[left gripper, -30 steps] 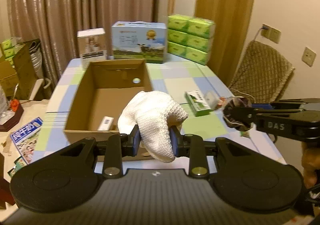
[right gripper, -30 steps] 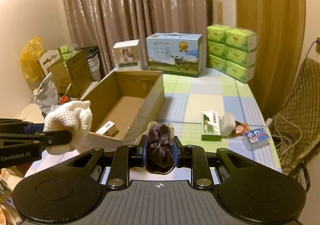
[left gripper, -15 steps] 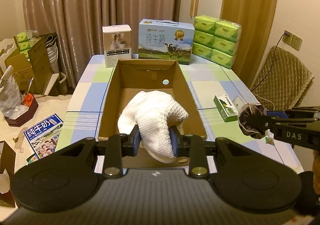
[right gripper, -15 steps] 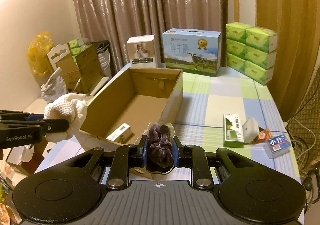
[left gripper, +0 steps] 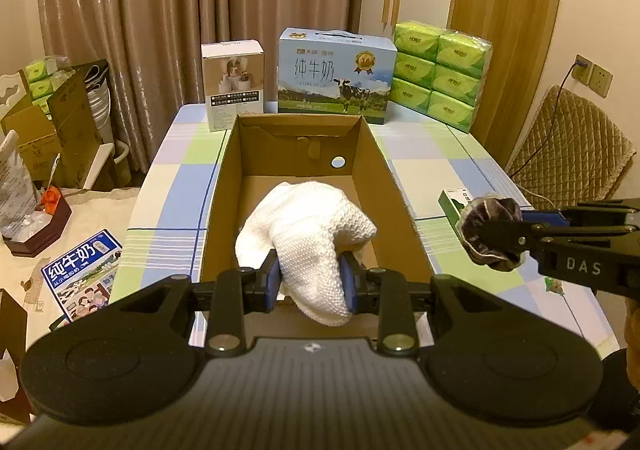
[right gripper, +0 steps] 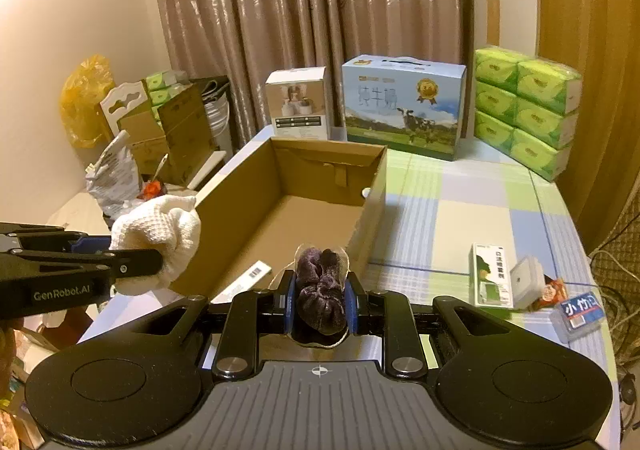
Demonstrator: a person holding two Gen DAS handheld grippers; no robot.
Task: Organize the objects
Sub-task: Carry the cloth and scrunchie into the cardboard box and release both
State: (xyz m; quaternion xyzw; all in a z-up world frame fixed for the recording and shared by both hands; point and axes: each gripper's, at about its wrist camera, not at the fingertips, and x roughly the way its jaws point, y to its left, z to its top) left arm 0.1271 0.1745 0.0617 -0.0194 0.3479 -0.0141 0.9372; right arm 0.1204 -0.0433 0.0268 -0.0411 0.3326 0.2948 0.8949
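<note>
Left gripper [left gripper: 307, 282]: clenched on a white knitted cloth [left gripper: 308, 234], blue pads pressing both sides of the bundle; seen from the right wrist view it reaches in from the left edge.
White knitted cloth: bunched up, held in the air above the near end of the cardboard box [left gripper: 220, 186], its lower fold hanging below the pads.
Right gripper [right gripper: 320, 302]: clenched on a dark purple scrunchie in clear wrap [right gripper: 322, 290]; in the left wrist view it enters from the right, level with the box's right wall.
Dark purple scrunchie in clear wrap: pinched upright between the blue pads, held over the table just outside the box's near right corner.
Cardboard box: open top, long axis running away from the cameras, resting on the checked tablecloth [right gripper: 472, 210]; a round hole in its far wall.
Inside the box: a small white barcoded carton [right gripper: 244, 280] lying flat on the floor near the front.
Right of the box: a green and white packet [right gripper: 490, 276], a small white case [right gripper: 526, 282] just beside it, an orange wrapper, and a clear box with a blue label [right gripper: 580, 314].
Far end of the table: a white product box [left gripper: 233, 84], a blue milk carton case with a cow [left gripper: 336, 76], and stacked green tissue packs [left gripper: 440, 74].
Behind: brown curtains [left gripper: 192, 18].
</note>
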